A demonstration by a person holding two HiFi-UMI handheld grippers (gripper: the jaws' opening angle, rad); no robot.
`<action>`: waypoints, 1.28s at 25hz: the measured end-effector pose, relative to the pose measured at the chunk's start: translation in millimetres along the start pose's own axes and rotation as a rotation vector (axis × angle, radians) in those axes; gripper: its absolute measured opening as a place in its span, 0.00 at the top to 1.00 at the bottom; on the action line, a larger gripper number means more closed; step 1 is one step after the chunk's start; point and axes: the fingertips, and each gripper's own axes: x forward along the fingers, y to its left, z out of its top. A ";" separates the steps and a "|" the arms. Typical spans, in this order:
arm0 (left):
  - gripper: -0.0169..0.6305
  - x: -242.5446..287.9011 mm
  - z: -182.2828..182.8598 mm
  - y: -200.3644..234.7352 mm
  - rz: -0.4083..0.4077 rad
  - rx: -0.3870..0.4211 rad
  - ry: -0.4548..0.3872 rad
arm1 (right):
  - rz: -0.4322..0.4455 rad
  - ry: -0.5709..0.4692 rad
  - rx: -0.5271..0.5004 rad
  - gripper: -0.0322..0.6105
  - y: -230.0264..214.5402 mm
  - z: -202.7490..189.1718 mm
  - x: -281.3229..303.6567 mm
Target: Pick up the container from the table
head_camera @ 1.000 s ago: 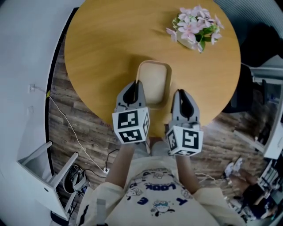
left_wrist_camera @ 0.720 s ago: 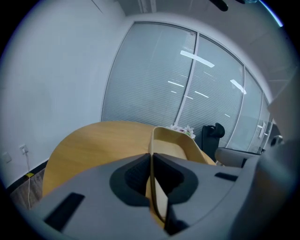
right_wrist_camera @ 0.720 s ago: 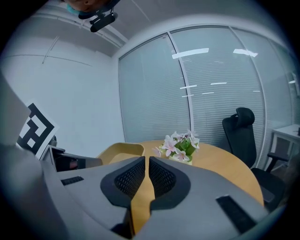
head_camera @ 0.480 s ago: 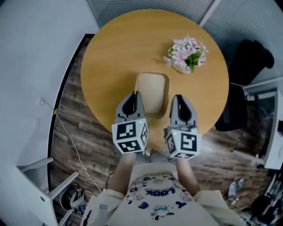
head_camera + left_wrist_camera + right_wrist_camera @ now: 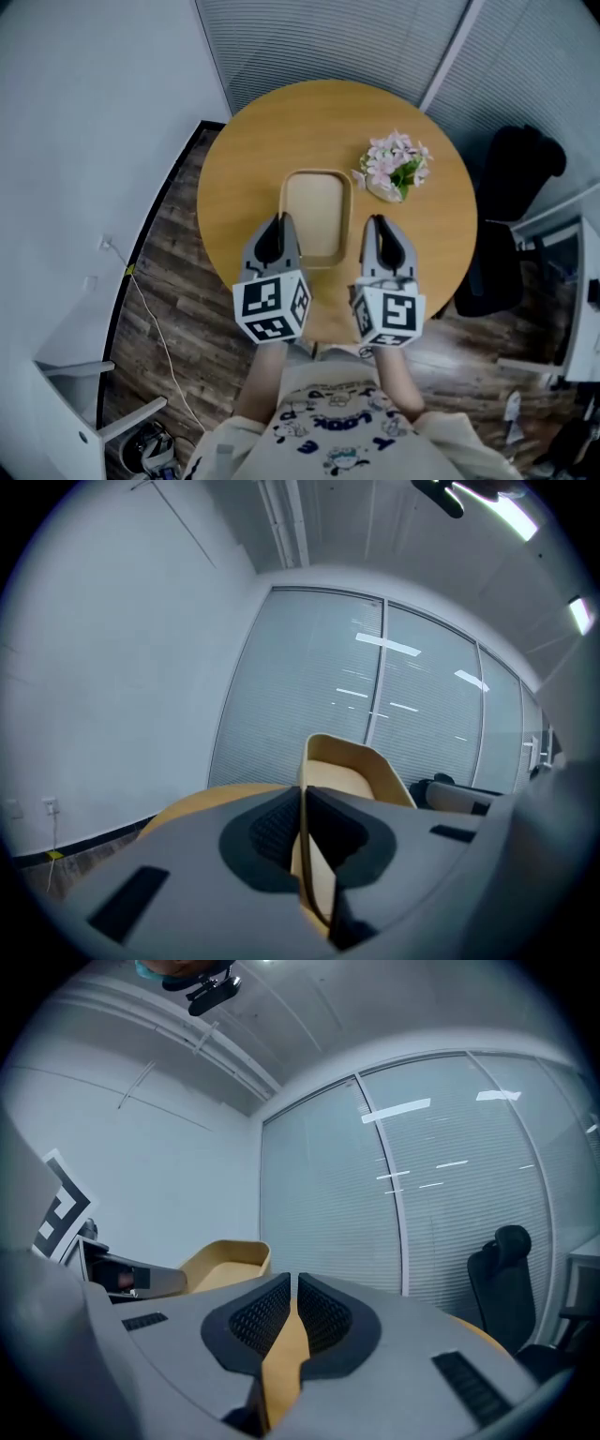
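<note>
tan container, rim in left hand-held gripper

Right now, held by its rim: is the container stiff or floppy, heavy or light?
Probably stiff: the container shows no sag though only the left gripper and right gripper pinch its thin side walls. Likely light: thin-walled and looks empty. Could tilt or slip, since both pinches sit toward its near end.

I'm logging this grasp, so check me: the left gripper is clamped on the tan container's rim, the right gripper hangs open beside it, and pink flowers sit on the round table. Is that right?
Not quite. The right gripper is not open. The right gripper view shows its jaws closed on the rim of the tan container, just as the left gripper is clamped on its side. The pink flowers do sit on the round table.
</note>
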 end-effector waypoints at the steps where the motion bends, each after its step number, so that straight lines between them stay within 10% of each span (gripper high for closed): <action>1: 0.95 -3.1 5.5 0.7 0.000 0.003 -0.013 | 0.000 -0.005 -0.006 0.91 1.9 4.7 -0.4; 32: 0.95 -43.0 63.2 2.5 -0.006 0.057 -0.162 | 0.004 -0.117 -0.001 0.91 17.2 56.2 -4.5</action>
